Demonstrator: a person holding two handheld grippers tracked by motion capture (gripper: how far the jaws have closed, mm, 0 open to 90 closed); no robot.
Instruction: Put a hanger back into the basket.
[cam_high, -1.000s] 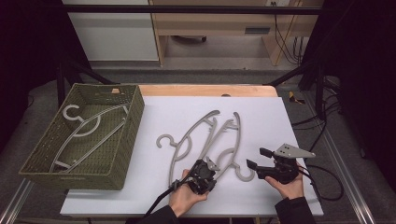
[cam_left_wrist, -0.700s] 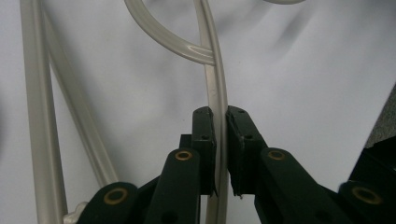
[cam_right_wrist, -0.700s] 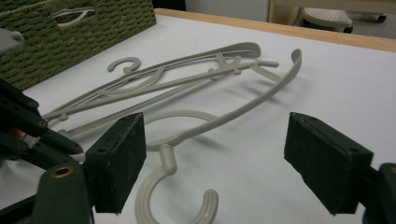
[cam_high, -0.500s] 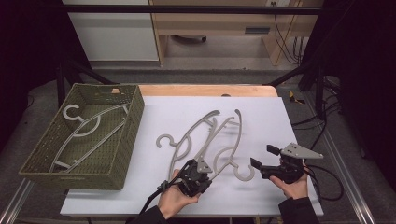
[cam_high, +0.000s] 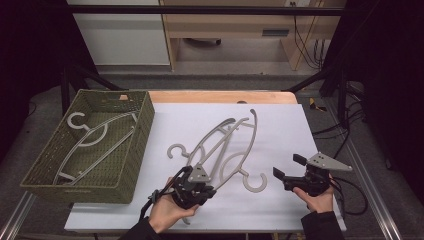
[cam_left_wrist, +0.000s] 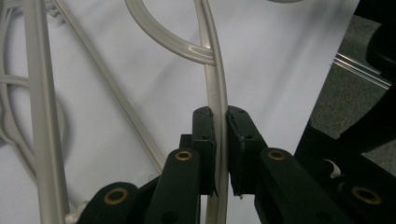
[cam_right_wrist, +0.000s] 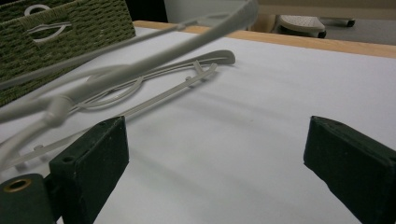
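Note:
My left gripper (cam_high: 192, 189) is at the table's front edge, shut on the lower arm of a grey plastic hanger (cam_high: 254, 127). In the left gripper view the pads (cam_left_wrist: 205, 135) pinch that thin arm (cam_left_wrist: 217, 79). The hanger rises off the table, and its hook lies just left of my right gripper (cam_high: 286, 171). The right gripper's jaws have just been opening; they stand wide (cam_right_wrist: 215, 154) with only bare table between them. A second grey hanger (cam_high: 218, 134) lies flat under the first. A third hanger (cam_high: 95, 137) rests in the green basket (cam_high: 75, 187).
The woven basket stands at the table's left edge. The white table cover (cam_high: 285, 125) has free room at the right and back. A wooden strip (cam_high: 220, 96) runs along the far edge. Cables trail off the right side.
The left gripper has moved left and up, dragging the held hanger with it. The right gripper's jaws have spread wider and it has drawn back to the right, away from the hook.

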